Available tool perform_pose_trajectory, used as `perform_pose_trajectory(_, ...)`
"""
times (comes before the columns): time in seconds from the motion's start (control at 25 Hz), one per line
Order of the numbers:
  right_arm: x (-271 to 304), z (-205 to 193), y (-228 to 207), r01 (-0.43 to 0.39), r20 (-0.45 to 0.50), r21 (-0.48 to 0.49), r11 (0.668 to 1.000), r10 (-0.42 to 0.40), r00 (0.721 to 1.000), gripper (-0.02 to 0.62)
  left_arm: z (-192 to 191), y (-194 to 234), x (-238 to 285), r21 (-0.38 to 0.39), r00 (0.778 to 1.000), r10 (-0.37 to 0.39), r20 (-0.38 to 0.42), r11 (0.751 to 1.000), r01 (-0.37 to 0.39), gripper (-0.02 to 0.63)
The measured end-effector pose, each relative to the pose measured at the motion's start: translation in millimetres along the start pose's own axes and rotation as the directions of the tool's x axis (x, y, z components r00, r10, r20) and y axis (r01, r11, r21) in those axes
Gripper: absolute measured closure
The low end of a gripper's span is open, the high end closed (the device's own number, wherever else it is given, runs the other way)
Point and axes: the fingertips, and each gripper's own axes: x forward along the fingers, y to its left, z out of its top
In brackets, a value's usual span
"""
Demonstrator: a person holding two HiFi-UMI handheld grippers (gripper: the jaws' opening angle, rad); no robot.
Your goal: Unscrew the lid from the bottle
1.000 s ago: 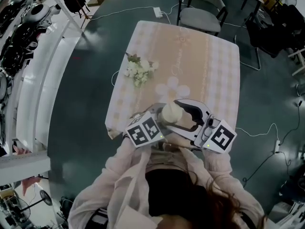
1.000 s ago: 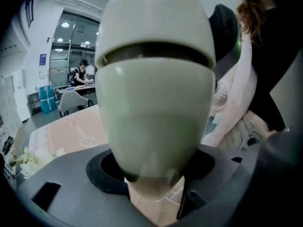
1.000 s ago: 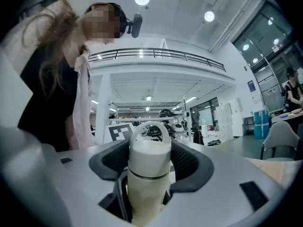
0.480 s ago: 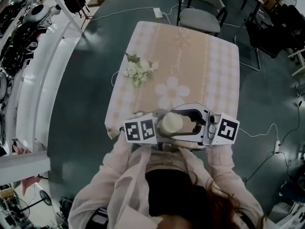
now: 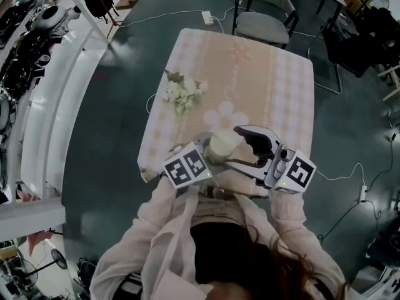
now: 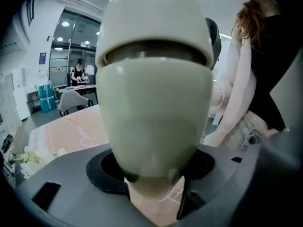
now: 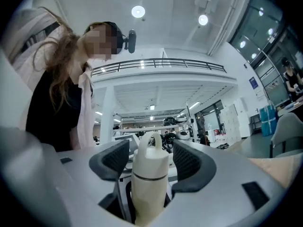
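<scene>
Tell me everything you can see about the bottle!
The bottle is creamy white, smooth and rounded. Its lid is on, with a dark seam under it and a loop handle on top. It is over the near end of the table. The left gripper is shut on its body. The right gripper's jaws stand close beside the lid; I cannot tell if they squeeze.
</scene>
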Motion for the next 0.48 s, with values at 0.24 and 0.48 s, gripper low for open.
perform_pose_trajectory(0.24, 9.1, 2.1, -13.6, 0.115, 0.009, 0.002, 0.993, -0.115, 0.993, 0.353, -17.3, 21.8, 0.7, -0.016, 0.985, 0.142, -0.095, 0.989, -0.144, 0.290)
perform_pose_trajectory(0.48, 21.0, -13.4, -22.7, 0.166, -0.059, 0.000, 0.986, -0.166, 0.984, 0.407, -27.8, 25.3, 2.8, 0.020, 0.972, 0.175, -0.154, 0.985, -0.174, 0.290)
